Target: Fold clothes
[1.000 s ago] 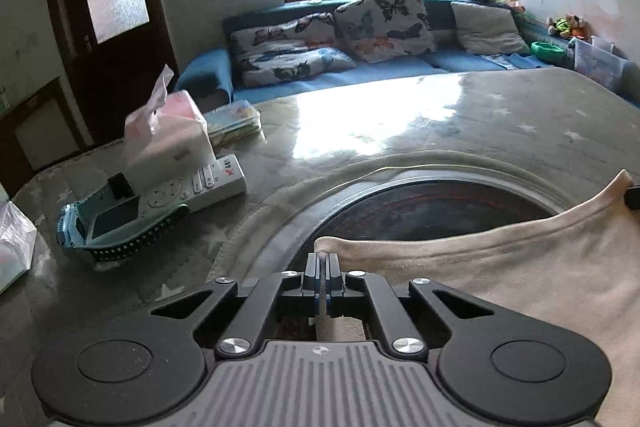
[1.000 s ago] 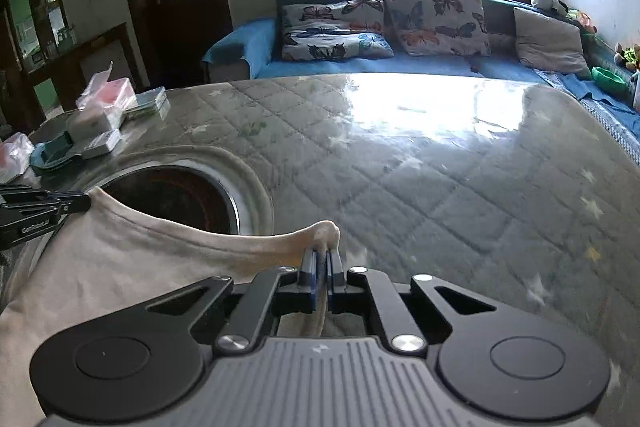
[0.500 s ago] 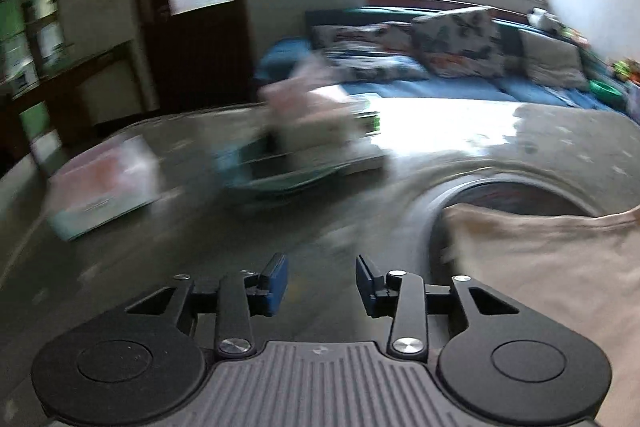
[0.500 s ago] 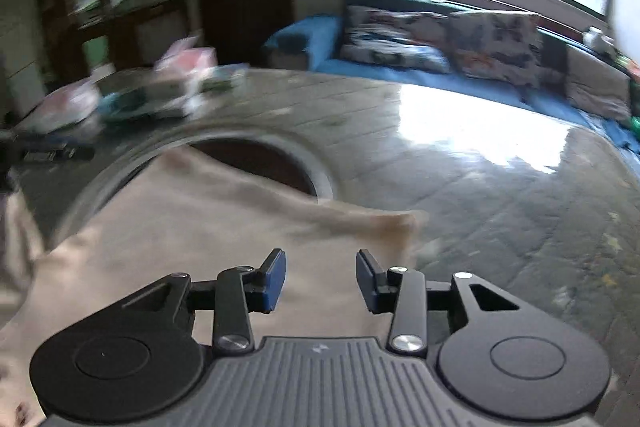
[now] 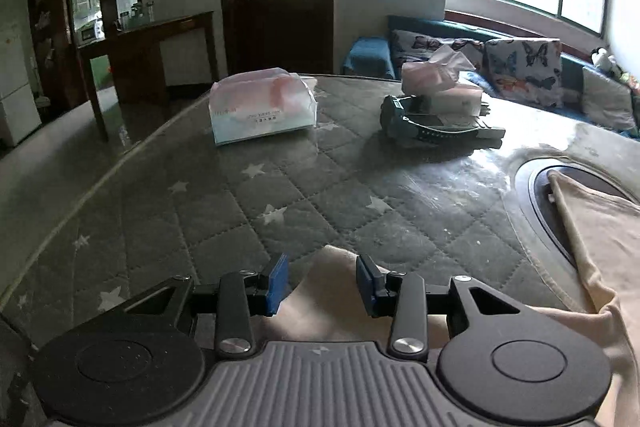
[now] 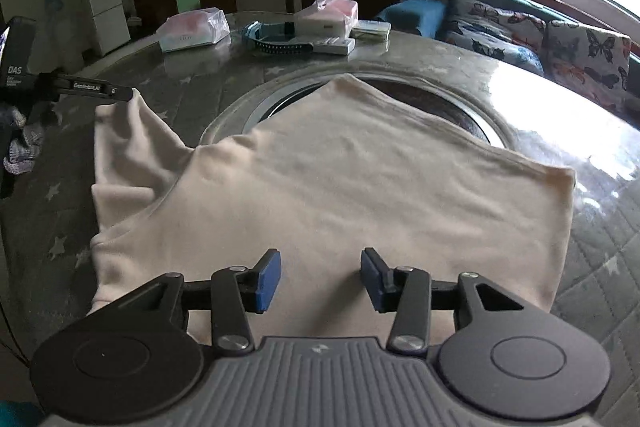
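A cream T-shirt (image 6: 340, 179) lies folded on the grey quilted table cover, partly over a round dark inset (image 6: 440, 103). Its sleeve (image 6: 128, 147) sticks out to the left. My right gripper (image 6: 320, 277) is open just above the shirt's near part, holding nothing. My left gripper (image 5: 322, 281) is open with the sleeve tip (image 5: 332, 267) lying between its fingers. The left gripper also shows in the right wrist view (image 6: 120, 91), at the sleeve's tip. The shirt's body shows at the right of the left wrist view (image 5: 600, 239).
A wrapped tissue pack (image 5: 262, 109), an open tissue box (image 5: 440, 83) and a blue-black tray (image 5: 432, 129) stand at the table's far side. A sofa with butterfly cushions (image 5: 520, 67) runs under the window. A dark cabinet (image 5: 148, 43) stands left.
Both grippers have let go of the shirt's far corners and opened. The shirt now lies flat. The left gripper has swung left to the sleeve; the right has pulled back over the shirt.
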`<control>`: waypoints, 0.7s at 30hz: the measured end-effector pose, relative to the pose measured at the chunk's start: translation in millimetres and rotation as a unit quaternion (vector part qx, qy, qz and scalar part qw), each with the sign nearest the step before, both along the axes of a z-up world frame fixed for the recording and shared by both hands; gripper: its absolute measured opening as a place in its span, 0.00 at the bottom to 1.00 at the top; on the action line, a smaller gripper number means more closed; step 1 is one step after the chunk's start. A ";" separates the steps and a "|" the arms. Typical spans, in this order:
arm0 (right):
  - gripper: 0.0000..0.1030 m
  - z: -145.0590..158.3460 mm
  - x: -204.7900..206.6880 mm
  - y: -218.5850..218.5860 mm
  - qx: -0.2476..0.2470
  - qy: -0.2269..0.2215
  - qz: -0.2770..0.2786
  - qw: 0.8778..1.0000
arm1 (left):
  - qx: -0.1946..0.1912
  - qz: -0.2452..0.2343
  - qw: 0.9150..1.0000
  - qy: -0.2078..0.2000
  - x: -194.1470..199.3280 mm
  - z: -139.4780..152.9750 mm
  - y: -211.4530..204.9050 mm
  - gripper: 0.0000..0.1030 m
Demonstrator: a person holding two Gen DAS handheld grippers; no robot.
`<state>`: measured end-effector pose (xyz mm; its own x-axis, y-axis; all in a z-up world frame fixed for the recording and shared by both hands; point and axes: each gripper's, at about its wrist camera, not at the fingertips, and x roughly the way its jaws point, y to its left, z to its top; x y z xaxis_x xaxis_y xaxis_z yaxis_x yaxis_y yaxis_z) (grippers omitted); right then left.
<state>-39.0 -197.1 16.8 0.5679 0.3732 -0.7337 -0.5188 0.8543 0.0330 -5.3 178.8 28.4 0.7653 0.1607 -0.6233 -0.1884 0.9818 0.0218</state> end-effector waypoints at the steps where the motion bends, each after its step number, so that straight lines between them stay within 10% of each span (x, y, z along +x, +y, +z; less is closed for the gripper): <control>1: 0.44 0.3 -0.2 0.4 -0.001 0.000 -0.001 1.000 | 0.002 -0.001 1.000 0.002 0.5 -1.9 0.4 0.40; 8: 0.47 -0.3 1.7 -2.1 -0.005 0.001 -0.009 1.000 | 0.033 -0.002 0.999 0.001 8.1 -10.6 -1.8 0.43; 13: 0.52 -1.8 1.0 -1.2 -0.007 -0.001 -0.010 1.000 | 0.088 -0.008 0.996 -0.003 16.6 -15.5 -9.7 0.23; 21: 0.53 1.2 -5.3 3.8 -0.005 -0.005 -0.004 1.000 | 0.029 0.041 0.998 -0.025 -1.4 1.6 9.5 0.43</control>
